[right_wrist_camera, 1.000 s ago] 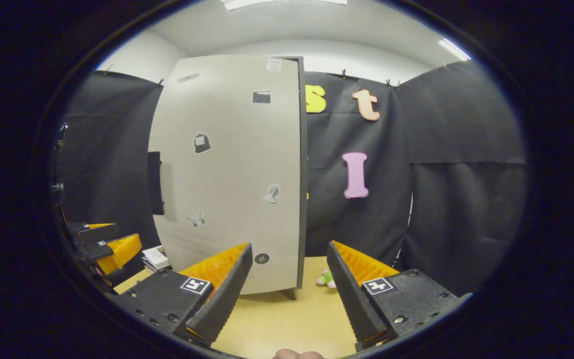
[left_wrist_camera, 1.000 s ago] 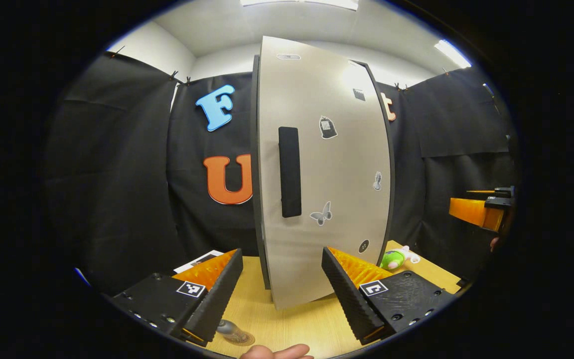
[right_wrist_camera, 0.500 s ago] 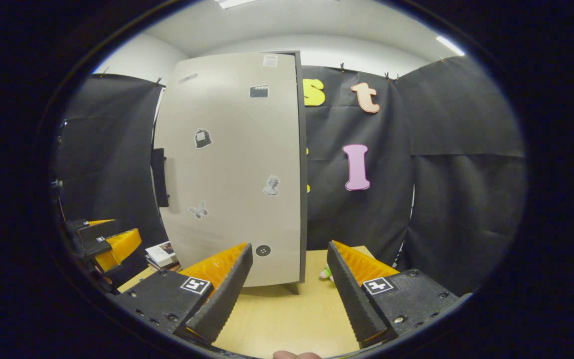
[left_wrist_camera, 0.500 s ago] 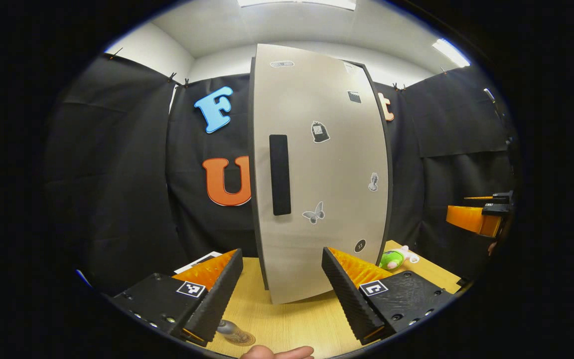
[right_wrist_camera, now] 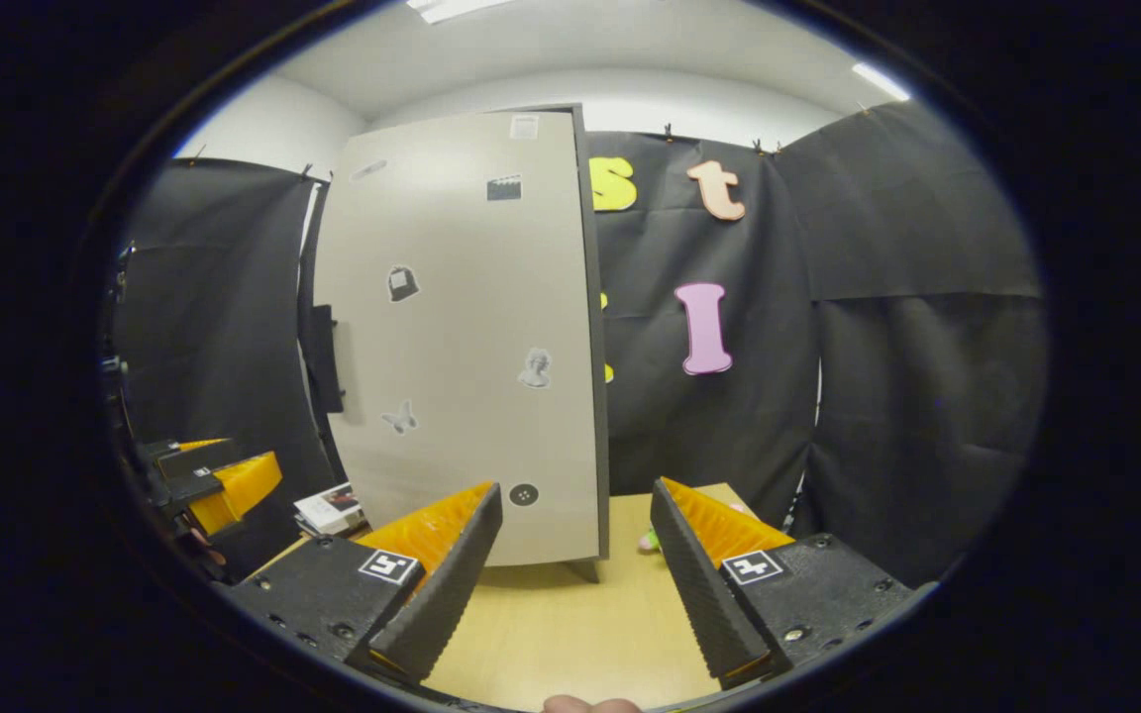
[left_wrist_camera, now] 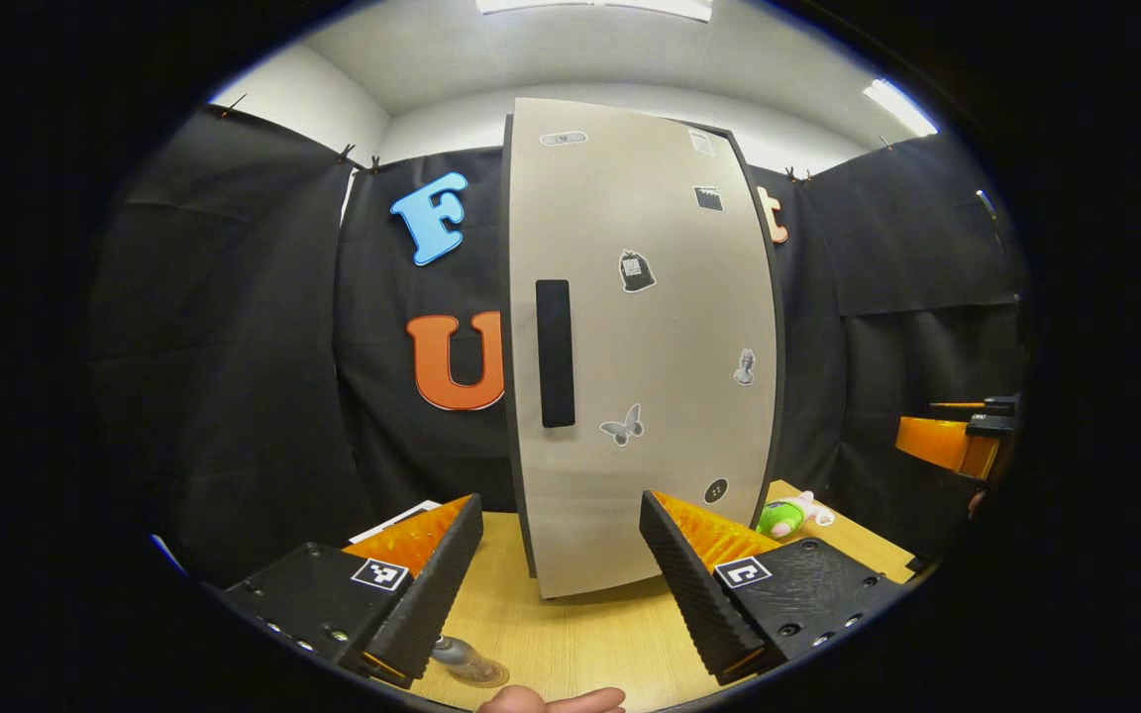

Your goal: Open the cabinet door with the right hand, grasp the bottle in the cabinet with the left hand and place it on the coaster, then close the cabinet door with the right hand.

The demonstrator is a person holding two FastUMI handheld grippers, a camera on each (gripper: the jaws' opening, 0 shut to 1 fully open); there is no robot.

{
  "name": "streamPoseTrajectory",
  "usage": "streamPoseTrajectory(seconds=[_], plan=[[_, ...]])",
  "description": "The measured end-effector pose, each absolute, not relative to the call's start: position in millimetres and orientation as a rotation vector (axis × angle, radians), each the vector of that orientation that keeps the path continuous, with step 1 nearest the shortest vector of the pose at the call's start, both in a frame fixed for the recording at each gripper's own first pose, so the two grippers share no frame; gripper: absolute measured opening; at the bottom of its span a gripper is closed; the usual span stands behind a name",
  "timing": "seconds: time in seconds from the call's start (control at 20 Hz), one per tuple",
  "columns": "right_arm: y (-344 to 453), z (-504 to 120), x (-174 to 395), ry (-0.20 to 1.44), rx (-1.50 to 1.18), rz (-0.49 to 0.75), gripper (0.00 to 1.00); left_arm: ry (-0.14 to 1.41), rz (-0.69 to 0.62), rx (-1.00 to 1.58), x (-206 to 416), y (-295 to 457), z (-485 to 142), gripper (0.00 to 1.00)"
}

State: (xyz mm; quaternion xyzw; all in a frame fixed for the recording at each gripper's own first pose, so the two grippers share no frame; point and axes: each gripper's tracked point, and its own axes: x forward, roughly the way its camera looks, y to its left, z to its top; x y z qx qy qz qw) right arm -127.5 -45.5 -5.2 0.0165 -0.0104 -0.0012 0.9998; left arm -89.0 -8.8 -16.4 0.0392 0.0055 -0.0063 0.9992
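Observation:
The tall grey cabinet (left_wrist_camera: pixel 650 376) stands on the wooden table with its door shut, the black handle (left_wrist_camera: pixel 555 353) at the door's left side. My left gripper (left_wrist_camera: pixel 561 505) is open and holds nothing, a short way in front of the door. A small grey bottle (left_wrist_camera: pixel 452 654) rests on a round brown coaster (left_wrist_camera: pixel 483 675) at the table's near edge, partly hidden behind my left finger. My right gripper (right_wrist_camera: pixel 575 493) is open with nothing in it, facing the cabinet door (right_wrist_camera: pixel 471 337) from the right. The right gripper (left_wrist_camera: pixel 952 441) also shows far right; the left gripper (right_wrist_camera: pixel 219 480) shows far left.
A green and white soft toy (left_wrist_camera: pixel 786 515) lies on the table right of the cabinet, and the toy (right_wrist_camera: pixel 648 540) peeks out beside the cabinet's foot. Booklets (right_wrist_camera: pixel 328 507) lie left of the cabinet. A fingertip (left_wrist_camera: pixel 551 700) shows at the bottom edge.
Both grippers have drawn back a little from the cabinet, so the door looks smaller. The door stays shut and both grippers stay open.

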Motion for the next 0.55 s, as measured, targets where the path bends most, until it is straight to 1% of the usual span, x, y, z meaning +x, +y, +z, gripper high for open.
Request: streamPoseTrajectory(seconds=[0.2,0.4,0.45,0.5,0.55], plan=[[-36.7,12.9,-125.2,-0.108,0.062,0.038,0.97,0.007,-0.009,0.086,-85.0,-6.5,-10.6,0.96],[-33.5,9.0,-115.7,-0.063,0.036,0.036,0.96,0.005,-0.008,0.088,-82.3,-9.4,-6.9,0.96],[-33.3,10.6,-115.1,-0.063,0.029,0.04,0.9,0.0,-0.005,0.086,-82.0,-9.9,-5.3,0.94],[-31.7,9.7,-114.0,-0.061,0.024,0.043,0.84,-0.002,-0.009,0.084,-82.0,-11.3,-5.0,0.7],[-31.5,10.5,-114.3,-0.066,0.023,0.045,0.85,-0.004,-0.009,0.083,-81.6,-12.1,-4.3,0.76]])
